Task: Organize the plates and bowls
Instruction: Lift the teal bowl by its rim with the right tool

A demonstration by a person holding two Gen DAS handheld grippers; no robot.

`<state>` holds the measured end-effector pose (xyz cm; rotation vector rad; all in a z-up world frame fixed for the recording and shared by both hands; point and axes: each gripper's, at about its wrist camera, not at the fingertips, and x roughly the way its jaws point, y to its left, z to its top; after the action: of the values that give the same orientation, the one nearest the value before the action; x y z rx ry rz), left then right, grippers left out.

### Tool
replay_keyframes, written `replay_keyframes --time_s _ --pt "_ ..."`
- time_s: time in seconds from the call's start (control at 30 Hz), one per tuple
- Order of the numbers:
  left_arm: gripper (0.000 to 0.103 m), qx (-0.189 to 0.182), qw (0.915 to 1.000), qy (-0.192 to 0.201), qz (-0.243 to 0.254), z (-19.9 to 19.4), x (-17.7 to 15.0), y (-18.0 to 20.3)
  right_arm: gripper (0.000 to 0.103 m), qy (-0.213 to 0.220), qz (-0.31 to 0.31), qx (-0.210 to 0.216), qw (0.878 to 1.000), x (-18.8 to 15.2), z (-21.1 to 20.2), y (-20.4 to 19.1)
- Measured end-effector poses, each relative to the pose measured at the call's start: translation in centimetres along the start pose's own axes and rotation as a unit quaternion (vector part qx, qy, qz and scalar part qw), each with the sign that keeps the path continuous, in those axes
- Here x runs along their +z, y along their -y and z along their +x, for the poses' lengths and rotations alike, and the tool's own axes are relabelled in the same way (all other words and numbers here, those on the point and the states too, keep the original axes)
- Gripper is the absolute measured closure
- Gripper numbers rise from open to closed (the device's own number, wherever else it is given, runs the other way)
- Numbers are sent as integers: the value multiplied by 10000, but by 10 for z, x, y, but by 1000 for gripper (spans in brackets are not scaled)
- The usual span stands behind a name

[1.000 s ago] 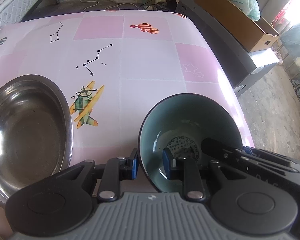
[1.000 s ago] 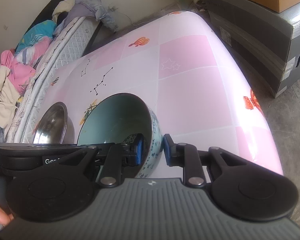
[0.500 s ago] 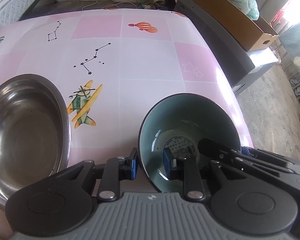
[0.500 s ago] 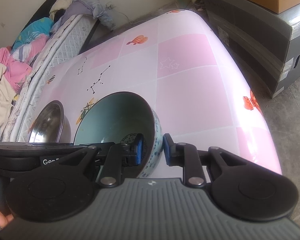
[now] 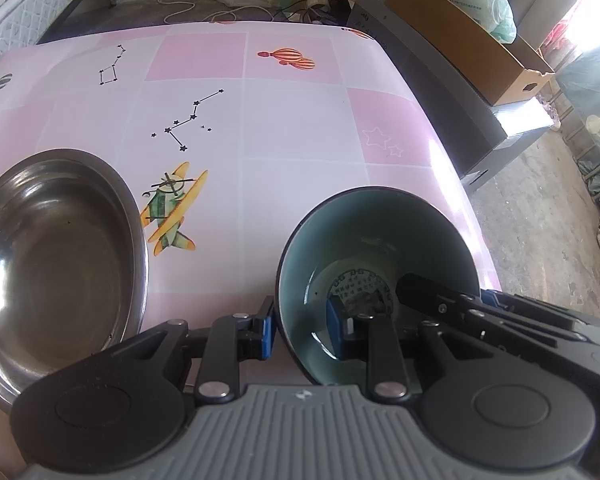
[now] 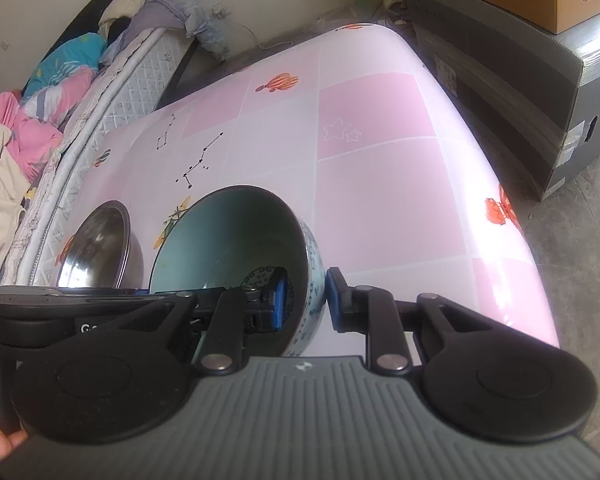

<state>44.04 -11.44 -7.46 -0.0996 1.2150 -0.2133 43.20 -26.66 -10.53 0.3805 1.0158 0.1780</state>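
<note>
At the far left of my left wrist view sits the steel bowl (image 5: 56,256), wide, shallow and mirror-bright, its rim cut off by the left edge of the frame and its right rim near the yellow plane print (image 5: 172,208). To its right I have a broad stretch of bare pink-and-white checked cloth over the surface (image 5: 300,128), smooth and glossy, running to the rounded far edge at the top of the frame. Lower centre, my left gripper (image 5: 300,332) has its blue-padded fingers clamped on the near-left wall of the ceramic bowl (image 5: 380,240), one pad outside and one inside; the bowl is deep, teal-glazed within, dark at the rim, with a blue pattern on its floor, and it tilts with its mouth toward the far end of the surface. From the lower right of that view the right gripper's black linkage (image 5: 500,320) reaches in over the bowl's rim. In my right wrist view the steel bowl (image 6: 100,244) stands at the left, just beside the ceramic bowl (image 6: 236,240), and the mattress (image 6: 112,92) runs close along the surface's left edge. My right gripper (image 6: 304,300) pinches the bowl's right wall, whose outside is white with blue flowers. Right of it the cloth is open as far as the rounded edge, where it drops to concrete floor (image 6: 580,240) beside a grey carton (image 6: 520,80).
</note>
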Motion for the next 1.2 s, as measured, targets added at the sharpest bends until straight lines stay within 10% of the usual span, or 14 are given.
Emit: replay_keyframes --time_s 1.2 --pt "76 -112 9997 212 -38 -29 -4 -3 83 164 -111 -17 9998 4 -27 -8"
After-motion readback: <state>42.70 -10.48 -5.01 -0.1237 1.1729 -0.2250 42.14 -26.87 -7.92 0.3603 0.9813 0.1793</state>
